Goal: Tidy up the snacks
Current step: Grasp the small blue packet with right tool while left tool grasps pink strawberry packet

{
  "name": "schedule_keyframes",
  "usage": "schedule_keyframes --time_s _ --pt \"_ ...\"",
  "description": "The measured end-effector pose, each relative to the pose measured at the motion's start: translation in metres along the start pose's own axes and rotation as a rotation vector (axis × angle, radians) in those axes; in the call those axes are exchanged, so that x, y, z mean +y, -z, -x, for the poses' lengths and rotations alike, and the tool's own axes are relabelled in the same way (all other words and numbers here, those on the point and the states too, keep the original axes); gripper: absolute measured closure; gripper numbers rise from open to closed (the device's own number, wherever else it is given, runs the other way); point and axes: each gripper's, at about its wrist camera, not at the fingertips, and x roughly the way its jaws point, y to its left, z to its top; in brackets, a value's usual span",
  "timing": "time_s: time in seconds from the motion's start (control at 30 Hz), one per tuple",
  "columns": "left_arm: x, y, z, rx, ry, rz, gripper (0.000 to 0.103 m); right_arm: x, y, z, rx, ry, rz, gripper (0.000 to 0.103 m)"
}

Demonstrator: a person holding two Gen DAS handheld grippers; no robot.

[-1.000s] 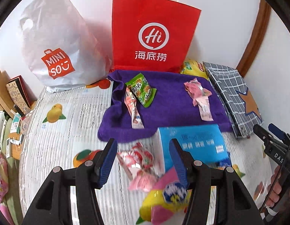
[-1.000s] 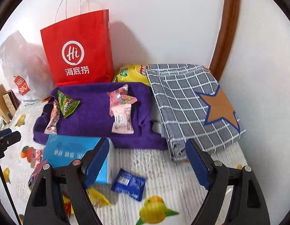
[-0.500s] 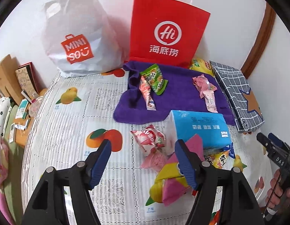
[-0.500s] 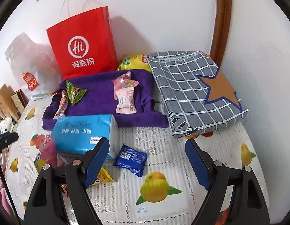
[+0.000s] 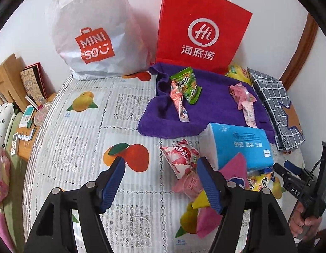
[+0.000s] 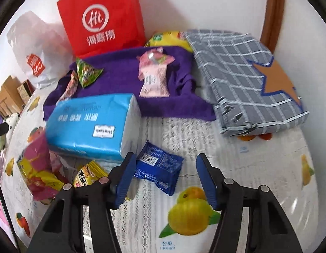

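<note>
Left gripper [image 5: 160, 177] spread wide over fruit-print bench [image 5: 83, 126], strawberry snack packet [image 5: 181, 158] at its 1 o'clock, right gripper [image 6: 166, 176] spread above blue snack packet [image 6: 158, 170], blue tissue pack [image 6: 91, 124] at its 10 o'clock.

The left gripper [image 5: 160, 181] has pulled back and swung left off the snack pile, while the right gripper [image 6: 166, 179], jaws narrower than a second ago, has closed in on the blue packet [image 6: 159, 169] beside the tissue pack [image 6: 89, 126].
</note>
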Motion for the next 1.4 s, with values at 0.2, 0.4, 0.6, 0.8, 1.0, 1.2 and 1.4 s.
schedule_keyframes --time_s 0.2,0.4,0.6,0.8,1.0,1.2,1.4 --pt "0.002 -0.003 -0.014 0.029 -0.006 0.014 0.034 -0.009 0.000 -0.024 0.031 -0.025 -0.034 0.044" --pt "0.001 -0.004 -0.019 0.043 -0.014 0.003 0.034 -0.017 0.010 -0.031 0.054 -0.081 -0.031 0.053" --pt "-0.003 -0.003 -0.021 0.044 -0.006 -0.007 0.034 -0.030 0.019 -0.017 0.067 -0.042 -0.026 0.055" --pt "-0.005 -0.002 -0.020 0.040 0.002 -0.010 0.034 -0.031 0.012 -0.002 -0.007 -0.061 0.008 0.029" --pt "-0.003 -0.002 -0.021 0.036 -0.010 -0.010 0.034 -0.017 0.002 -0.025 0.019 -0.052 0.085 0.026" --pt "0.002 -0.006 -0.024 0.031 -0.018 -0.005 0.034 -0.012 0.007 -0.042 0.032 -0.025 0.120 0.030" --pt "0.002 -0.006 -0.025 0.023 0.014 0.000 0.034 -0.020 0.007 -0.038 0.024 -0.029 0.093 0.050"
